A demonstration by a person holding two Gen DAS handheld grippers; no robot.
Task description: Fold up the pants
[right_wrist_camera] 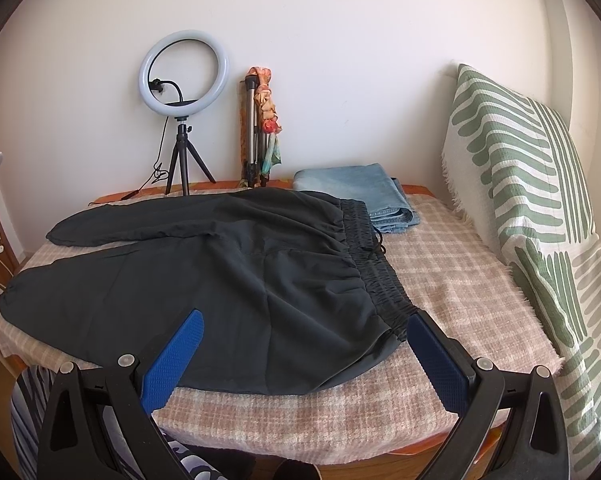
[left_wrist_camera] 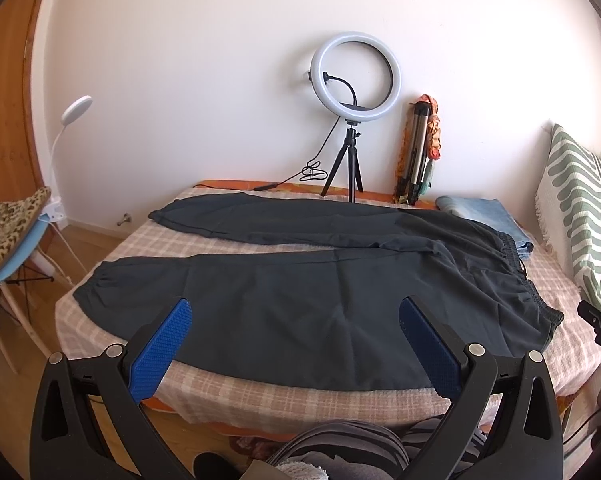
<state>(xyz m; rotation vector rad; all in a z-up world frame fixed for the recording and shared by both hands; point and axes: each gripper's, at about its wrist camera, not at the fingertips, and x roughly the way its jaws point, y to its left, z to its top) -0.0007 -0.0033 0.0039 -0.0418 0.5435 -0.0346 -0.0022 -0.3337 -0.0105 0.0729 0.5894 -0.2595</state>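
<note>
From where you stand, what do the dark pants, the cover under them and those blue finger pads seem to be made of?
Pants: thin, matte woven cloth, perhaps a light synthetic; it lies in soft creases and gathers at an elastic waistband.
Cover: woolly, fuzzy woven blanket in pink and cream checks, with a fringed edge.
Pads: likely rubber or moulded plastic, going by the fine grid texture, set on glossy black plastic fingers.

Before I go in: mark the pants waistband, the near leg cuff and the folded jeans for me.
Waistband (right_wrist_camera: 374, 276): right wrist view, on the gathered elastic band.
Near leg cuff (left_wrist_camera: 94, 286): left wrist view, on the gathered end of the front leg.
Folded jeans (right_wrist_camera: 364, 190): right wrist view, on the top layer of denim.
</note>
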